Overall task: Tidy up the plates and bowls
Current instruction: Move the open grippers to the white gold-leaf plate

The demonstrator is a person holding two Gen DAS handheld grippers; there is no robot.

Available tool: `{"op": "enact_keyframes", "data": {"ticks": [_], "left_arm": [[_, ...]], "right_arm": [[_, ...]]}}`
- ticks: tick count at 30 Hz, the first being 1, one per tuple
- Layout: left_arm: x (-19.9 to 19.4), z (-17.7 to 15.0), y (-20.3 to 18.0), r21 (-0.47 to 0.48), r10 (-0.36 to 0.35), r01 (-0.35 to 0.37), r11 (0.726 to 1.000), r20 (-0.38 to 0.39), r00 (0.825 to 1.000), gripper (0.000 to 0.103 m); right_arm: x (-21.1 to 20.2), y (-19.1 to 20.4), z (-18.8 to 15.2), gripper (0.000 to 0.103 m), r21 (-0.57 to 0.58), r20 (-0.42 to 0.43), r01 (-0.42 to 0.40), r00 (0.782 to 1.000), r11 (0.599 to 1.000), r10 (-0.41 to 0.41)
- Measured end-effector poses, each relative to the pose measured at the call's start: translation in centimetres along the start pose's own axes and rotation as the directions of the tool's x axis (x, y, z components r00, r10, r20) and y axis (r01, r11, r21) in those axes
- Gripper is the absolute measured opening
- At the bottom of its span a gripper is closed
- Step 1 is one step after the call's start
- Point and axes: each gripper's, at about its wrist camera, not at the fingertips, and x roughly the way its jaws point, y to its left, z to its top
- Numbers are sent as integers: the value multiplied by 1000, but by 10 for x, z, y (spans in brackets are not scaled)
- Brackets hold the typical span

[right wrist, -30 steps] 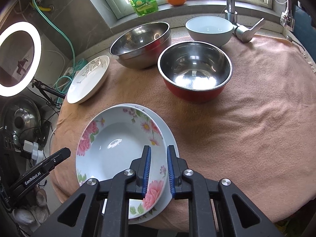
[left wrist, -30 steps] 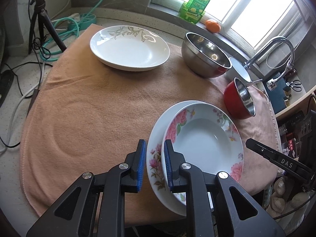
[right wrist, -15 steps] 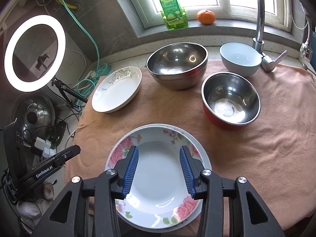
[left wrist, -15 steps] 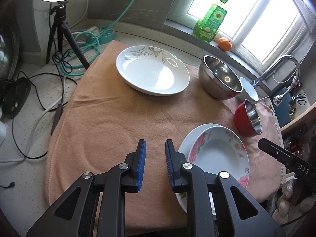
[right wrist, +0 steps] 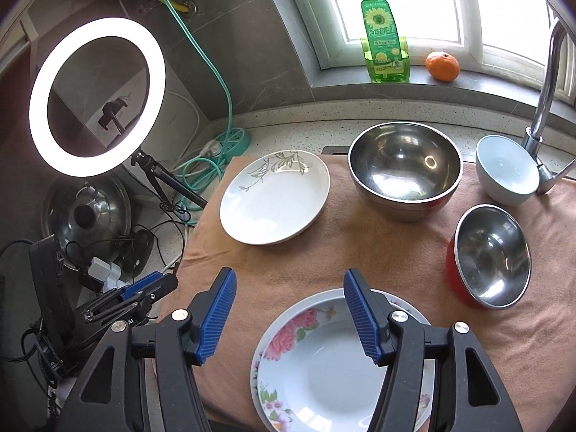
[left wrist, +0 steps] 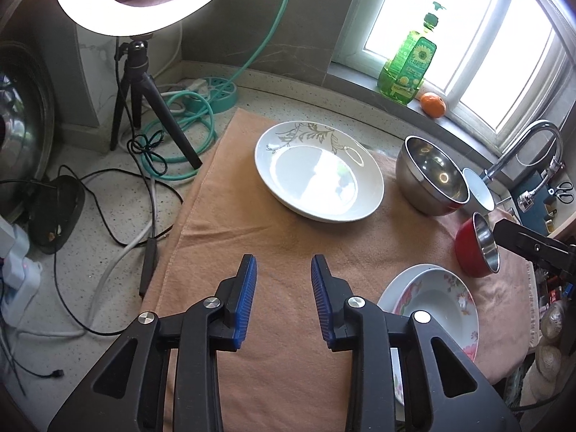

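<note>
Two floral plates [right wrist: 324, 363] [left wrist: 435, 302] lie stacked at the near edge of the orange towel [right wrist: 360, 248]. A white plate with a leaf pattern [left wrist: 318, 176] [right wrist: 275, 198] rests at the back left. A large steel bowl [right wrist: 405, 171] [left wrist: 430, 174], a red steel bowl [right wrist: 489, 255] [left wrist: 477, 248] and a pale blue bowl [right wrist: 507, 169] sit to the right. My left gripper [left wrist: 283, 279] hovers over bare towel, jaws opening, nothing between them. My right gripper [right wrist: 289, 291] hangs above the floral plates' far rim, jaws opening and empty.
A ring light on a tripod [right wrist: 97, 90], cables and a green hose [left wrist: 180, 122] crowd the counter left of the towel. A detergent bottle [right wrist: 383, 43] and an orange [right wrist: 442, 66] stand on the windowsill. The faucet [right wrist: 547, 82] rises at the back right.
Both grippers let go of the floral plate, which now lies on the other one. Both lifted and pulled back, and their jaws widened.
</note>
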Motion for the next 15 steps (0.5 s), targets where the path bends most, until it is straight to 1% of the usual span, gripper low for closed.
{"op": "enact_keyframes", "data": {"ticks": [5, 9, 12, 15], "left_arm": [[11, 11, 11, -29, -33, 32, 999, -19, 999, 30], [21, 20, 19, -65, -61, 59, 996, -29, 998, 30], [30, 25, 23, -90, -76, 72, 993, -40, 996, 30], [39, 31, 28, -117, -93, 87, 989, -48, 994, 30]], "right_arm": [[12, 7, 24, 58, -9, -15, -17, 1000, 1000, 17], [21, 8, 45, 58, -16, -14, -4, 1000, 1000, 4], [32, 6, 63, 58, -10, -28, -7, 1000, 1000, 7], [46, 3, 80, 58, -11, -39, 11, 999, 1000, -11]]}}
